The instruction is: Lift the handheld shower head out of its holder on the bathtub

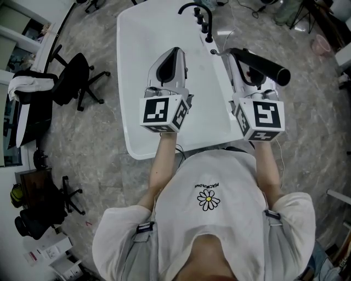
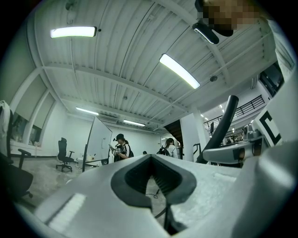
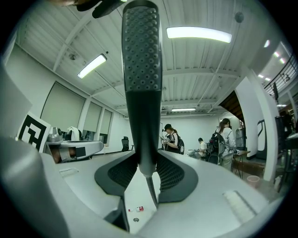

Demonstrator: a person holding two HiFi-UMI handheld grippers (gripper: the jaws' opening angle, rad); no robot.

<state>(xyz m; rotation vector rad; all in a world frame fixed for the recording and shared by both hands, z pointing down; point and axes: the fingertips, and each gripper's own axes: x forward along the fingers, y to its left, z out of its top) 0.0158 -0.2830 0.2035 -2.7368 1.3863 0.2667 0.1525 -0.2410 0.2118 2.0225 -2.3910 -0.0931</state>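
Note:
My right gripper (image 1: 237, 59) (image 3: 147, 161) is shut on the handle of the black handheld shower head (image 1: 264, 66) (image 3: 141, 65). It holds the head up above the right rim of the white bathtub (image 1: 143, 60). The perforated spray face rises straight out of the jaws toward the ceiling, and the hose (image 3: 151, 189) hangs down below the pads. To its left, my left gripper (image 1: 173, 55) (image 2: 152, 160) hovers over the tub with its jaws together and nothing between them. The black tub faucet (image 1: 201, 17) stands on the far rim.
Black office chairs (image 1: 74, 82) stand on the grey floor left of the tub, with another chair (image 1: 52, 197) and boxes nearer me. People (image 3: 171, 138) stand at tables far off in the room. Cables (image 1: 241, 8) lie beyond the tub.

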